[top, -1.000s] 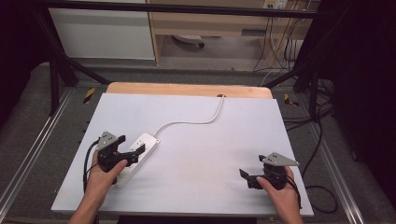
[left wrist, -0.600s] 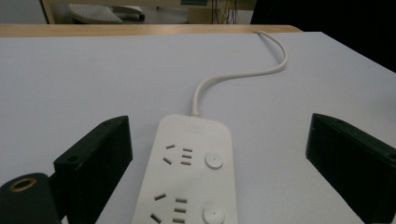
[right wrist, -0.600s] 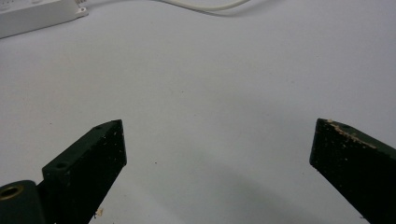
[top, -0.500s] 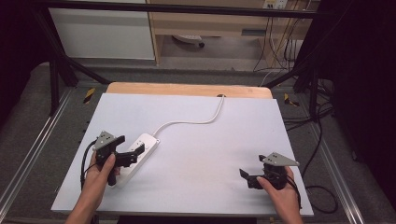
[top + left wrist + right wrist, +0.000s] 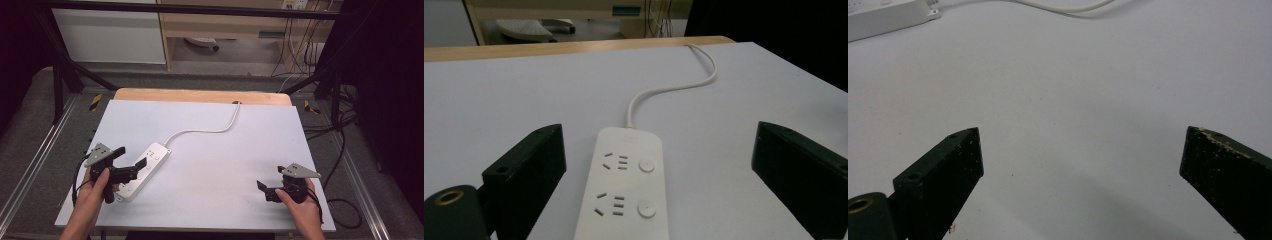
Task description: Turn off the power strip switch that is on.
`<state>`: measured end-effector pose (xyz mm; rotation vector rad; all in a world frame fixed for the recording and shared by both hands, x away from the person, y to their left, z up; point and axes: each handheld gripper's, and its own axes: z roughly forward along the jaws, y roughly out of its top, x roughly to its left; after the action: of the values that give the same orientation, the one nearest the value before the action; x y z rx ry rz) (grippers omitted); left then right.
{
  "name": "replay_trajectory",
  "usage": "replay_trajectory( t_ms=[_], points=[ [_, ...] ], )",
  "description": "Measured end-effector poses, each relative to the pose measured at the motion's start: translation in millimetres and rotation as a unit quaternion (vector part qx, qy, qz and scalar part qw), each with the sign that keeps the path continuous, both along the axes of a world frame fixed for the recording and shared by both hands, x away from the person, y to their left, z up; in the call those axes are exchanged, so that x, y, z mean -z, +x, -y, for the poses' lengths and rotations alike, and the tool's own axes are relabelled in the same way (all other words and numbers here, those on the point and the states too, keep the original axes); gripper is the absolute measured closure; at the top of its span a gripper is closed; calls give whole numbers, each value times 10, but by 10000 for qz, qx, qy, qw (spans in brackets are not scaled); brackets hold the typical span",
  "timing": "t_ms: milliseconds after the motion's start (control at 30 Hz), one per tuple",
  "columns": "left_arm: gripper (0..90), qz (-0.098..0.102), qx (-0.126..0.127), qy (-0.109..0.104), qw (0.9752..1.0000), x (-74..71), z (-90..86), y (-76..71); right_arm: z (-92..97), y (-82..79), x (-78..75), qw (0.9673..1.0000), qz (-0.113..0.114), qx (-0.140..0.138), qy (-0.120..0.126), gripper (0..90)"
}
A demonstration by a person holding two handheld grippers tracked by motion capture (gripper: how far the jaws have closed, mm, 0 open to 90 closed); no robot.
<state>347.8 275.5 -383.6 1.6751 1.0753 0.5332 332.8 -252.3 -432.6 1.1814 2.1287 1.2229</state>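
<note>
One white power strip [image 5: 143, 171] is lying near the table's [image 5: 210, 205] front left corner, its cord [image 5: 210, 131] curling off toward the far edge. The left gripper [image 5: 131, 162] is hovering over the strip's near end, jaws spread wide either side of it, touching nothing. The left gripper view is showing two socket sets and two round buttons [image 5: 646, 165]. The right gripper [image 5: 261, 186] is waiting near the front right corner, jaws likewise apart over bare tabletop, well apart from the strip.
</note>
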Motion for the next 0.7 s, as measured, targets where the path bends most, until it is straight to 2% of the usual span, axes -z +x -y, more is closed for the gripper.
replay_trajectory(
  t_ms=[367,700],
  points=[
    [72,54,-137,8,9999,14,-264,-151,8,0,-4,10000,8,8,33,43],
    [74,134,-282,-113,9994,-10,-474,-231,23,-4,-8,10000,22,28,35,43]
  ],
)
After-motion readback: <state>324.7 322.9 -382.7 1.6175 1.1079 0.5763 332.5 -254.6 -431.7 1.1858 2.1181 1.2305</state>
